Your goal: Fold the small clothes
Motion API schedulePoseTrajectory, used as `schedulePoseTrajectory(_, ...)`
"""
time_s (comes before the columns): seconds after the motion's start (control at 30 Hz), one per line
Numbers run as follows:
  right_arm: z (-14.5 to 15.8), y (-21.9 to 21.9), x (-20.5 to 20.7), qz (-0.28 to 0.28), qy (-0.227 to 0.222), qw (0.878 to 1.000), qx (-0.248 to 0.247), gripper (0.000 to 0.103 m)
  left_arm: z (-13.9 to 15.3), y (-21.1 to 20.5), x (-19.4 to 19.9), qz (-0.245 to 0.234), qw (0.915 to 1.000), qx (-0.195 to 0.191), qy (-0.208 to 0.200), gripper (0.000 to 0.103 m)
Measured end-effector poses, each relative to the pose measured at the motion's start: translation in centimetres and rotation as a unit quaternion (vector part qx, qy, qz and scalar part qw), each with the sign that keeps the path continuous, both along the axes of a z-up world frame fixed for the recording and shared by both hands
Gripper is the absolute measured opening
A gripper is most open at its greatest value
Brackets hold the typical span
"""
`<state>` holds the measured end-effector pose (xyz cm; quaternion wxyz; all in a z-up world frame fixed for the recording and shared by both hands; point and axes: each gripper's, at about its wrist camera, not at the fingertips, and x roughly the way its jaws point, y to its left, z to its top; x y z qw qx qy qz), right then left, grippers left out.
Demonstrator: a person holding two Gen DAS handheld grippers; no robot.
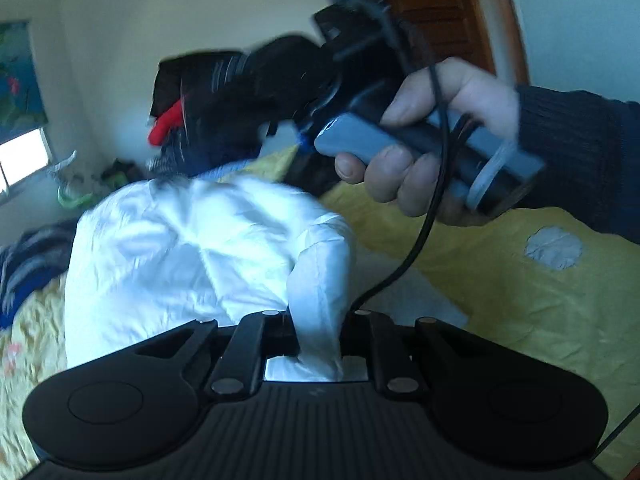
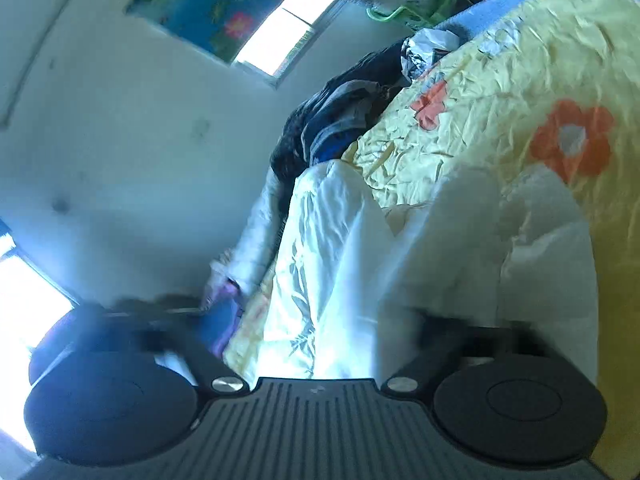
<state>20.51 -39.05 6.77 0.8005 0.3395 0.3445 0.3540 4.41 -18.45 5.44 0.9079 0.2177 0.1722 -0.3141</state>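
Note:
A white garment (image 1: 180, 248) hangs in front of me above the yellow bed sheet (image 1: 500, 304). My left gripper (image 1: 316, 344) is shut on a bunched fold of it. In the left wrist view my right gripper (image 1: 224, 120) is held in a hand at upper right, blurred, its tips over the garment's top edge. In the right wrist view the white garment (image 2: 340, 264) spreads between wide-set jaws of my right gripper (image 2: 316, 320), which looks open; the view is tilted and blurred.
The bed has a yellow sheet with orange flowers (image 2: 572, 140). A pile of dark blue clothes (image 2: 332, 120) lies at the bed's far edge, also in the left wrist view (image 1: 28, 264). A green hanger (image 2: 400, 12), a window (image 2: 288, 28) and a wooden door (image 1: 436, 16) are behind.

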Motion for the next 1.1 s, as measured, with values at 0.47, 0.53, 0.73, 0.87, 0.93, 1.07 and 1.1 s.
schedulePoseTrajectory(0.47,-8.5,-5.3,-1.8,-0.084,0.051,0.992,-0.074,0.027,-4.1,-2.5,4.4,-0.072,0.9908,0.009,0.114,0.014)
schedulePoseTrajectory(0.53,-8.3,-5.2,-2.3,-0.089,0.050,0.992,-0.077,0.030,-3.7,-2.1,4.4,-0.072,0.9914,0.001,0.109,0.014)
schedulePoseTrajectory(0.73,-7.4,-4.9,-3.5,-0.105,0.054,0.992,-0.038,0.078,-0.4,2.1,0.0,-0.070,0.9920,-0.061,0.086,0.018)
schedulePoseTrajectory(0.87,-7.1,-4.4,-4.8,-0.117,0.042,0.991,-0.055,0.082,2.7,6.4,-0.5,-0.091,0.9852,-0.105,0.101,0.026)
schedulePoseTrajectory(0.93,-7.1,-3.7,-4.8,-0.112,0.032,0.990,-0.078,0.083,4.6,7.7,0.7,-0.077,0.9814,-0.145,0.099,0.028)
schedulePoseTrajectory(1.07,-7.1,-4.2,-4.3,-0.115,0.052,0.990,-0.064,0.084,4.6,8.3,5.6,0.059,0.9857,-0.152,0.043,0.071)
schedulePoseTrajectory(1.1,-6.9,-4.5,-4.3,-0.119,0.064,0.989,-0.059,0.084,3.4,7.8,7.0,0.089,0.9875,-0.125,0.035,0.071)
